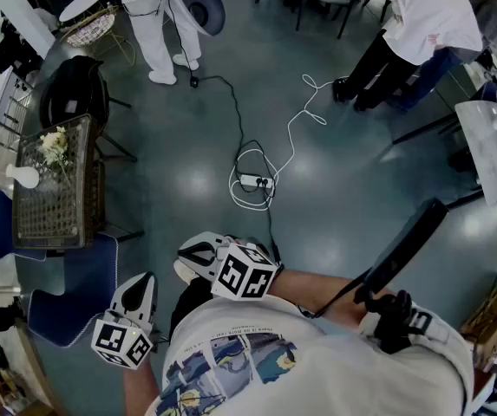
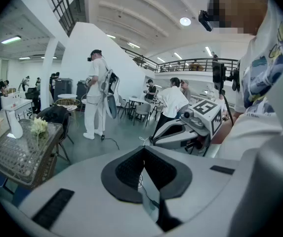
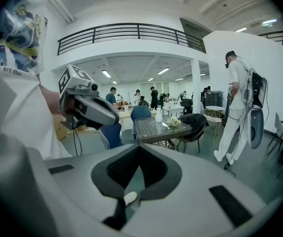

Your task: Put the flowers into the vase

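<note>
A bunch of pale flowers (image 1: 55, 143) lies on a wicker-framed glass table (image 1: 53, 206) at the left of the head view, with a white vase (image 1: 24, 177) standing beside it. Both grippers hang close to my body, well away from that table. My left gripper (image 1: 144, 282) is shut and empty. My right gripper (image 1: 192, 256) is also shut and empty. The left gripper view shows its jaws (image 2: 142, 151) meeting, with the flowers (image 2: 39, 126) and vase (image 2: 15, 127) far off to the left. From the right gripper (image 3: 139, 147) the flowers (image 3: 173, 122) and vase (image 3: 158, 115) are in the distance.
A power strip with coiled cables (image 1: 255, 181) lies on the floor ahead. Two blue chairs (image 1: 66, 293) stand by the table's near side and a black chair (image 1: 73, 89) beyond it. People in white stand at the back (image 1: 157, 16) and at the top right (image 1: 413, 24).
</note>
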`<act>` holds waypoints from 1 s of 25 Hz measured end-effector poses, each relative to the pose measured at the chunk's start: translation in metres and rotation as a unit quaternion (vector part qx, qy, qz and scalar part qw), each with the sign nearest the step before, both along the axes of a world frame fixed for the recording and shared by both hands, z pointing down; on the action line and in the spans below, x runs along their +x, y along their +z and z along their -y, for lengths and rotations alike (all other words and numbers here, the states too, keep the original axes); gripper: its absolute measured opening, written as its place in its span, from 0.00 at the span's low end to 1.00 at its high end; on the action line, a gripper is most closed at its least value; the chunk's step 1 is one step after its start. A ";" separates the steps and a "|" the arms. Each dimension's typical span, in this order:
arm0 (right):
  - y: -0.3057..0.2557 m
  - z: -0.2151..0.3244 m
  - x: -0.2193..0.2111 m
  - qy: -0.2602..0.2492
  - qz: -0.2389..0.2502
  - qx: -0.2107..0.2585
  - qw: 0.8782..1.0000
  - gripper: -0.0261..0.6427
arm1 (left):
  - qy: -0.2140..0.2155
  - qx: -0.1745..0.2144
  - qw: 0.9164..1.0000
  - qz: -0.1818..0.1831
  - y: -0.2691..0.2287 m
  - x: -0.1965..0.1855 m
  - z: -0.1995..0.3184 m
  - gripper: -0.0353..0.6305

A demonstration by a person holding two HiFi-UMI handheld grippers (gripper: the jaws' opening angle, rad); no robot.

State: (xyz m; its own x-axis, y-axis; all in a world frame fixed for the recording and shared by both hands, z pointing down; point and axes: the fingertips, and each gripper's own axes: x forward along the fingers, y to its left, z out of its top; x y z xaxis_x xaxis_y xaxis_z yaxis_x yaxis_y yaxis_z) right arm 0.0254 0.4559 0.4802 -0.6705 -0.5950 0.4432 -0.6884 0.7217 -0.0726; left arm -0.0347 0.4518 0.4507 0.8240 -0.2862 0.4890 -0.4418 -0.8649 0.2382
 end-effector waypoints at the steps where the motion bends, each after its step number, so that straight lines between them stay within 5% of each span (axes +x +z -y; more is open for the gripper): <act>1: 0.002 0.003 0.002 0.001 -0.001 -0.001 1.000 0.06 | 0.001 0.000 1.000 0.001 0.001 0.001 0.003 0.07; 11: 0.006 0.084 0.015 0.034 -0.016 -0.005 0.999 0.06 | 0.020 0.004 1.000 -0.013 0.014 0.005 0.098 0.07; 20: -0.016 0.237 -0.012 0.064 -0.026 -0.008 0.998 0.10 | 0.037 0.002 0.999 -0.018 0.008 -0.023 0.267 0.07; 25: -0.016 0.323 -0.033 0.053 -0.026 -0.004 0.998 0.14 | 0.010 0.004 1.000 0.007 0.025 -0.052 0.367 0.07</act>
